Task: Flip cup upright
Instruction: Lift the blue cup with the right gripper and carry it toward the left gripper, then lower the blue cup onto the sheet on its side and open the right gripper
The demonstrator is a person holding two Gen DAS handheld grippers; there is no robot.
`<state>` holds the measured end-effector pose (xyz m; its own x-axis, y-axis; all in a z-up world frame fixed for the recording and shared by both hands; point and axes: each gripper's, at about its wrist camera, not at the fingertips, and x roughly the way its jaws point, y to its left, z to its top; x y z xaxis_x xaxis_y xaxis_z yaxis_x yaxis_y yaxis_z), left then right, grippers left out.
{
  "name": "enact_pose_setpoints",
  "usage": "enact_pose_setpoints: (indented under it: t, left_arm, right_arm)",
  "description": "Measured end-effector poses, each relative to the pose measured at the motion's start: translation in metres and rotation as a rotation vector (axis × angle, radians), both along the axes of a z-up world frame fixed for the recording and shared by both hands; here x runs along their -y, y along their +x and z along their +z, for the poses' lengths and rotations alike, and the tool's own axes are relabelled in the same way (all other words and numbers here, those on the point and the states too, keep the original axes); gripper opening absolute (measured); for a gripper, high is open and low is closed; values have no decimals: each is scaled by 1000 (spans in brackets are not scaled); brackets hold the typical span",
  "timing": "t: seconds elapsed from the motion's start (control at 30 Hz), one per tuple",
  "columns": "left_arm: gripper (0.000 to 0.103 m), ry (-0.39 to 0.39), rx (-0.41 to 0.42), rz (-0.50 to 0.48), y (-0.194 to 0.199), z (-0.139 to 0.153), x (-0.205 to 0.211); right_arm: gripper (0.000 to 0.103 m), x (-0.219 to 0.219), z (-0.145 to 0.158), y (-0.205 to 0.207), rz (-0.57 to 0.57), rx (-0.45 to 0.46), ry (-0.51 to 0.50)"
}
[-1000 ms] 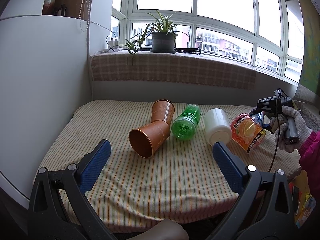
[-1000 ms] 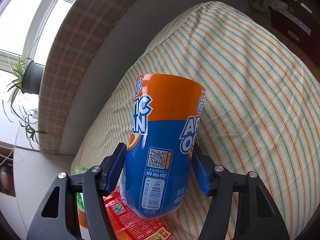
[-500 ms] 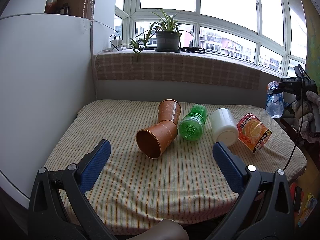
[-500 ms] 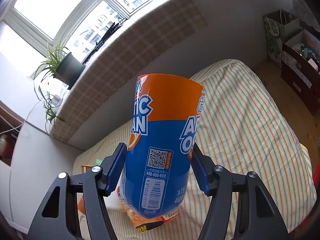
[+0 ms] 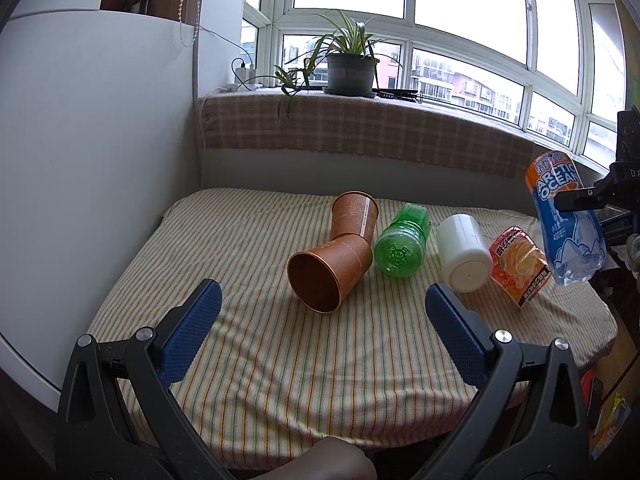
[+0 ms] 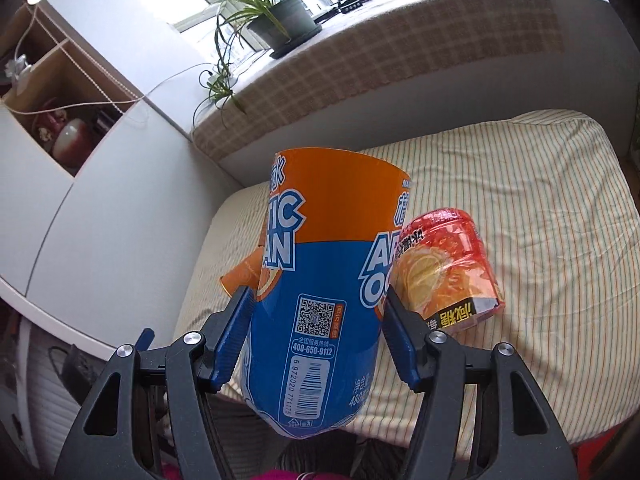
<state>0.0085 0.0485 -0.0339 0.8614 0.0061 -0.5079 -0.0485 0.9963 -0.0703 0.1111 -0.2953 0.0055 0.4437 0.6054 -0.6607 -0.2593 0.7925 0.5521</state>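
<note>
Two brown cups lie on the striped cloth: one (image 5: 330,274) on its side with its mouth toward me, the other (image 5: 354,213) behind it, touching it. A green cup (image 5: 401,242), a white cup (image 5: 464,252) and a red-orange cup (image 5: 518,264) lie on their sides in the same row. My left gripper (image 5: 320,332) is open and empty, near the table's front edge. My right gripper (image 6: 318,328) is shut on a blue-and-orange Arctic Ocean cup (image 6: 324,280), held in the air at the right (image 5: 562,216). The red-orange cup (image 6: 444,268) lies just beyond it.
The table (image 5: 280,380) has a striped cloth and stands against a white cabinet (image 5: 92,160) on the left. A checked sill cover (image 5: 360,128) and a potted plant (image 5: 350,68) are behind. Boxes and packets lie on the floor at the right (image 5: 604,412).
My right gripper has lifted the blue-and-orange cup off the table and swung it up and around, turning toward the table. The left gripper has drawn back slightly.
</note>
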Motion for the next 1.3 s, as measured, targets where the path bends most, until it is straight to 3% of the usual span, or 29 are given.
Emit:
enact_pose_setpoints:
  t: [0.3, 0.67, 1.07, 1.3]
  left_arm:
    - [103, -22, -16, 17, -1, -1, -7]
    - [103, -74, -48, 3, -1, -5, -17]
    - [103, -102, -79, -3, 4, -10, -22]
    - [103, -101, -92, -18, 8, -11, -17]
  right_arm:
    - [62, -73, -52, -3, 220, -95, -95]
    - [62, -111, -106, 27, 319, -175, -196]
    - [64, -129, -130, 38, 333, -166, -233]
    - [67, -119, -136, 42, 310, -163, -196]
